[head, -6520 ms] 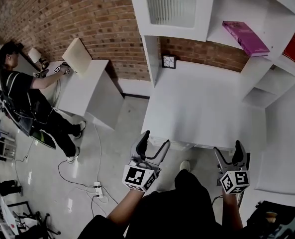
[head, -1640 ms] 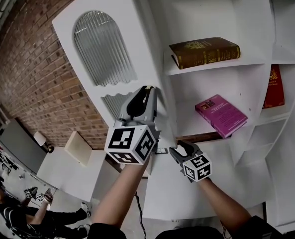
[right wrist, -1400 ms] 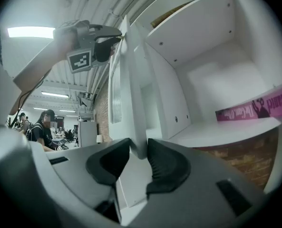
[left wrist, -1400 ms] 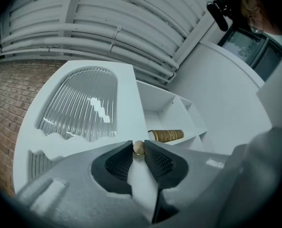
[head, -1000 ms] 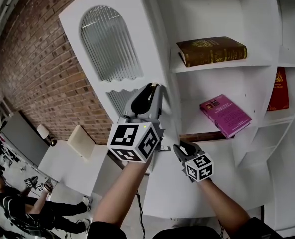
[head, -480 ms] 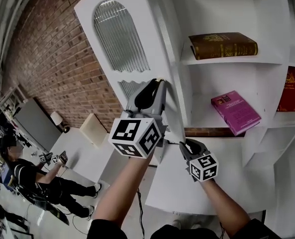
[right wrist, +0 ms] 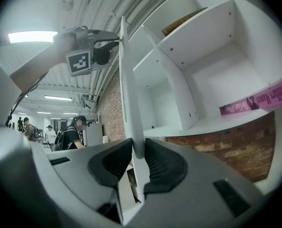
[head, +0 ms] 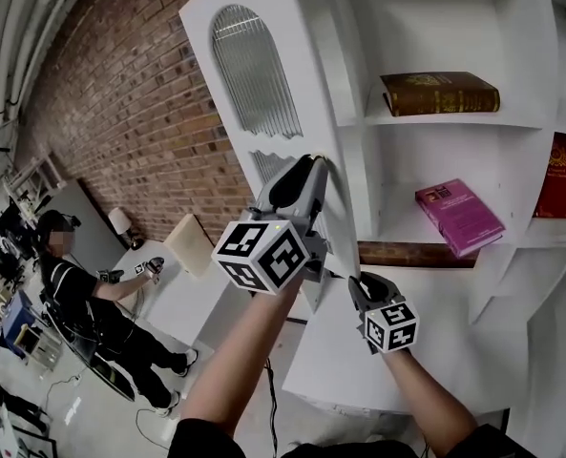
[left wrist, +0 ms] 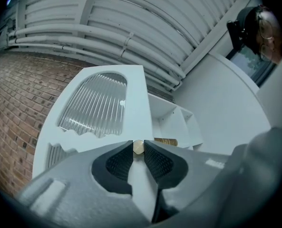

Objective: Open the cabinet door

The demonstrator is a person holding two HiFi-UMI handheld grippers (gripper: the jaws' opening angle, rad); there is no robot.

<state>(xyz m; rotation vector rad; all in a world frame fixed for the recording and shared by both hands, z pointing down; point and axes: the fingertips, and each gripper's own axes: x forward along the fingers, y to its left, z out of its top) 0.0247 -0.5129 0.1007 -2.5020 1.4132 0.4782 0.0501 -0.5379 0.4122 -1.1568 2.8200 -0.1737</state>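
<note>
Where left gripper (left wrist: pixel 138 145) pinches door (left wrist: pixel 135 96), brass knob (left wrist: pixel 138 147)

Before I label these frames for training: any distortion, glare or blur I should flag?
Head view: fisheye bows the cabinet door and shelves, otherwise sharp. Left gripper view: dark vignette at the corners, the near foreground is soft, the brass knob is readable. Right gripper view: the ceiling light is blown out.

Bright, even indoor light; a ceiling strip light (right wrist: pixel 32 36) blows out in the right gripper view. Heavy fisheye bending at every edge, dark rounded corners on both gripper views, soft shadows inside the shelves (head: pixel 435 120).
</note>
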